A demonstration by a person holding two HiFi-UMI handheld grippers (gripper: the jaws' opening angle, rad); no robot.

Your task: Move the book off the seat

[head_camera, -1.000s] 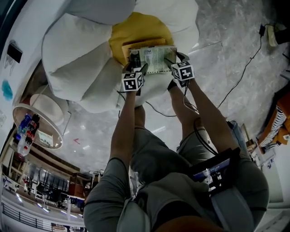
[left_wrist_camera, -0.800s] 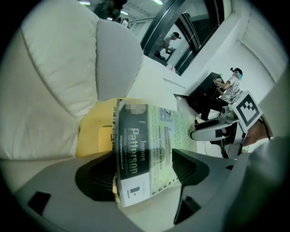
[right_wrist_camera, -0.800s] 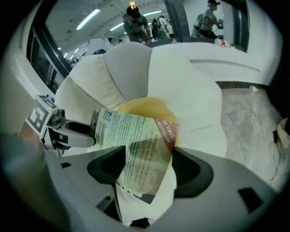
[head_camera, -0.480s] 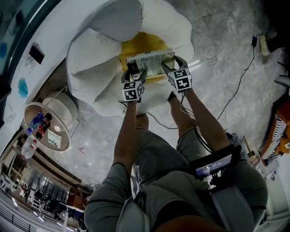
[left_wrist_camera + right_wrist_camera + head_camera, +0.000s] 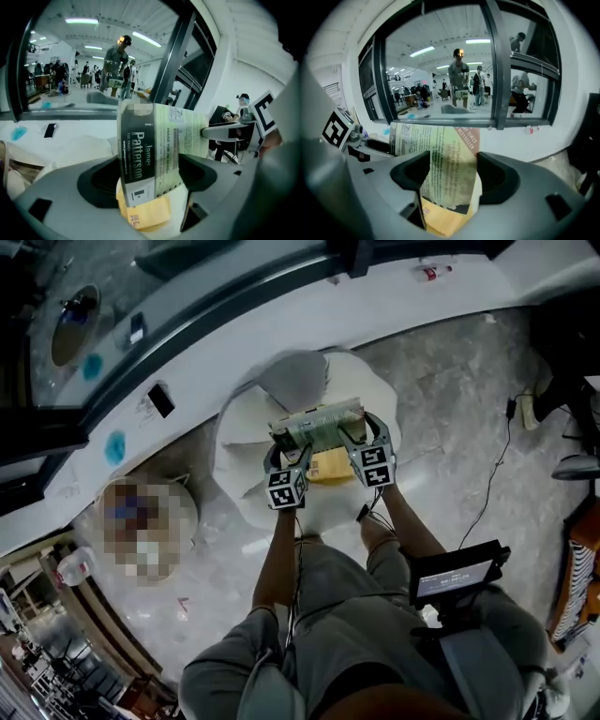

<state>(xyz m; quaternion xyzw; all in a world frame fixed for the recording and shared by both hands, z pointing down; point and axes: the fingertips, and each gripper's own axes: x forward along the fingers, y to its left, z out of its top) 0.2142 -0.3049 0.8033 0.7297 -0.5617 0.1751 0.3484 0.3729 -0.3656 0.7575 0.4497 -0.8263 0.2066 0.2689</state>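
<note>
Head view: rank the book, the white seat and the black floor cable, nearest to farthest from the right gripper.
1. book, gripped in the right gripper.
2. white seat, just below.
3. black floor cable, off to the right.

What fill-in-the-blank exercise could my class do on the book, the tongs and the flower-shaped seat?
The book is held by ___ tongs: the left tongs and the right tongs.
The seat is ___ around its centre.
That centre is ___.
Missing words: two; white; yellow.
</note>
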